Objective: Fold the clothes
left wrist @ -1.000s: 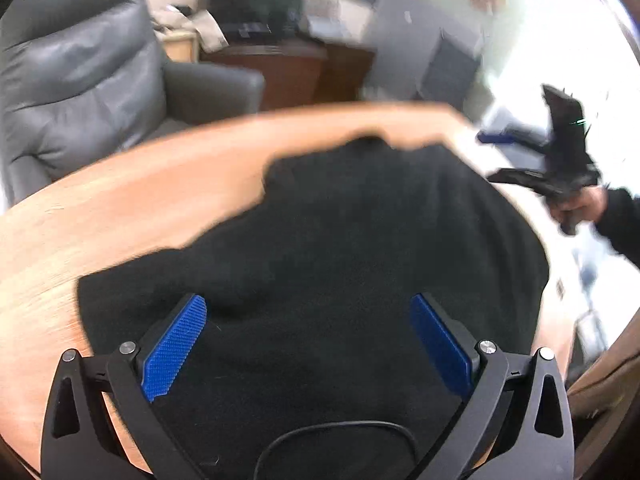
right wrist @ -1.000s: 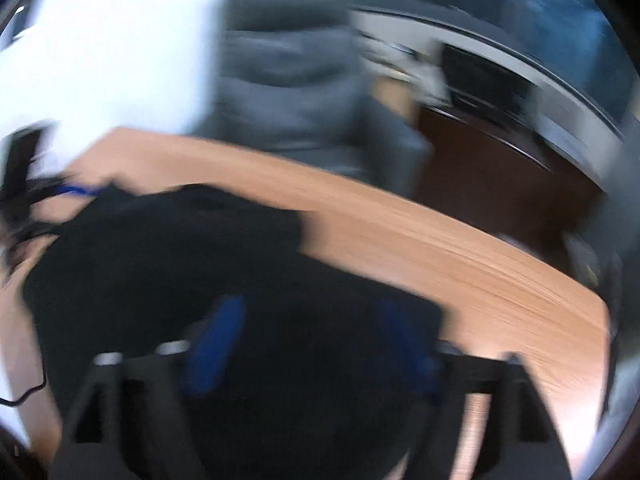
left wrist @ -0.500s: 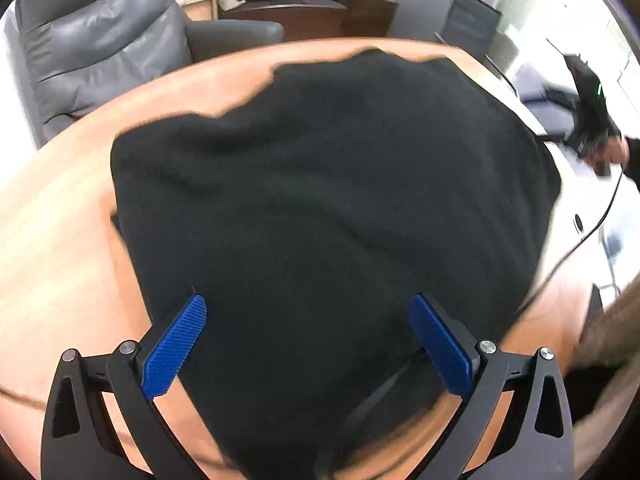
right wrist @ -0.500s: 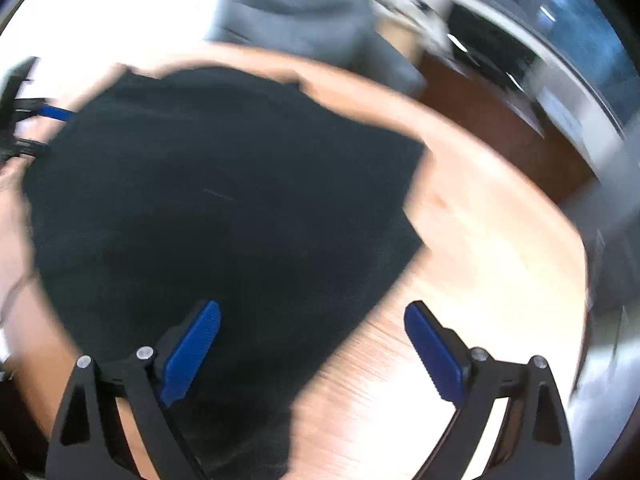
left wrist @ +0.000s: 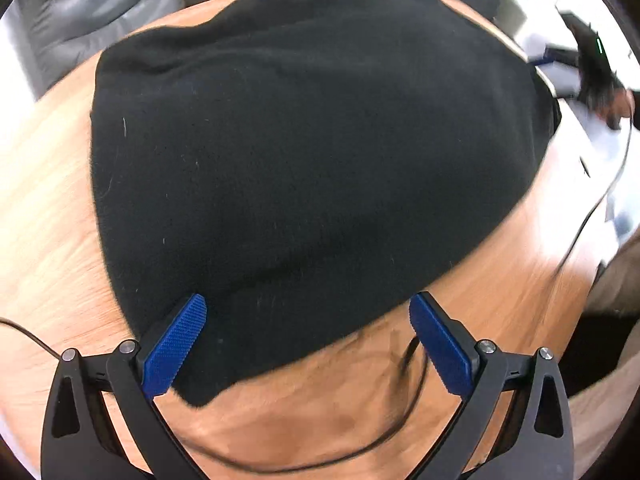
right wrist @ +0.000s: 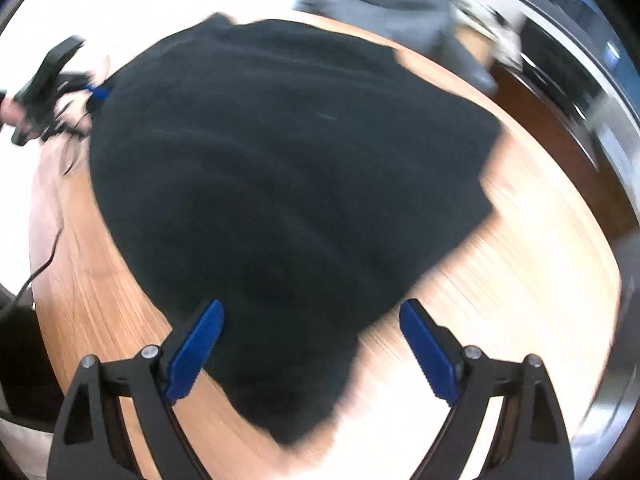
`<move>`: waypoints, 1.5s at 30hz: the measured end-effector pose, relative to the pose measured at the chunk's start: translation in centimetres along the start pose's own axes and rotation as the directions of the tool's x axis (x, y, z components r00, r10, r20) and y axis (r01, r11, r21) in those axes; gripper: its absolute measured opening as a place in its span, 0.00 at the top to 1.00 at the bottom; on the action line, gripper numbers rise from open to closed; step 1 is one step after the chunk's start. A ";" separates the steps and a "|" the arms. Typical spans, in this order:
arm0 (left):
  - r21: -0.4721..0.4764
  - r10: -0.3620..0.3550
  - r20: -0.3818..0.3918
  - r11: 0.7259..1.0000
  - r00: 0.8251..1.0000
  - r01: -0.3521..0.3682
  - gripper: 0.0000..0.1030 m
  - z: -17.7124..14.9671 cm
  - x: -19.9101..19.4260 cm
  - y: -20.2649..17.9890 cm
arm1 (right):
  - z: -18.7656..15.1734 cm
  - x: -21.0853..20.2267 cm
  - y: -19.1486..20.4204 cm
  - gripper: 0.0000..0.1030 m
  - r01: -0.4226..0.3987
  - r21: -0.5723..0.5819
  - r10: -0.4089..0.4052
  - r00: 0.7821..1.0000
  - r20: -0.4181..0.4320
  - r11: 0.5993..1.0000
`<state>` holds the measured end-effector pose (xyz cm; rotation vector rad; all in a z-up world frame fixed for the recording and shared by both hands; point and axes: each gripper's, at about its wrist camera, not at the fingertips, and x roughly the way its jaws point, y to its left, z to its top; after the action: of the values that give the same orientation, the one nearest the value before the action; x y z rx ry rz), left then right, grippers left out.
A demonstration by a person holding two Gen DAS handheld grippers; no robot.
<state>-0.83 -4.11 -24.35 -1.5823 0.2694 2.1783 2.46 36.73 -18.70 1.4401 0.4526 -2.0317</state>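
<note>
Black garment (left wrist: 312, 152) spread on the wooden table (left wrist: 48, 216) — both grippers wide open, holding nothing.
Left gripper (left wrist: 306, 344) and right gripper (right wrist: 310, 344) hover over near corners; pinching one layer — or the cable (left wrist: 400, 432) — could skew a fold.

office: grey leather armchair (left wrist: 92, 12), wooden table (left wrist: 44, 216) (desk behind)

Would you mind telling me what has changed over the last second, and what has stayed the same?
Both grippers have dropped closer to the black garment, which now fills far more of each view. The left gripper and right gripper now frame its near edge. Nothing was grasped or released. Unchanged: both grippers open and empty, garment spread on the wooden table.
</note>
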 end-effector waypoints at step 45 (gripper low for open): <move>0.621 -0.242 0.183 0.780 0.953 0.079 0.15 16.6 8.4 -16.8 | 9.0 -8.6 9.7 0.74 0.216 -0.103 -0.156 0.899 0.409 0.971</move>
<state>-9.59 19.39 -25.24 -0.9157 0.6543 1.8606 4.14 26.43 -6.83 0.8879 0.5654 -2.3193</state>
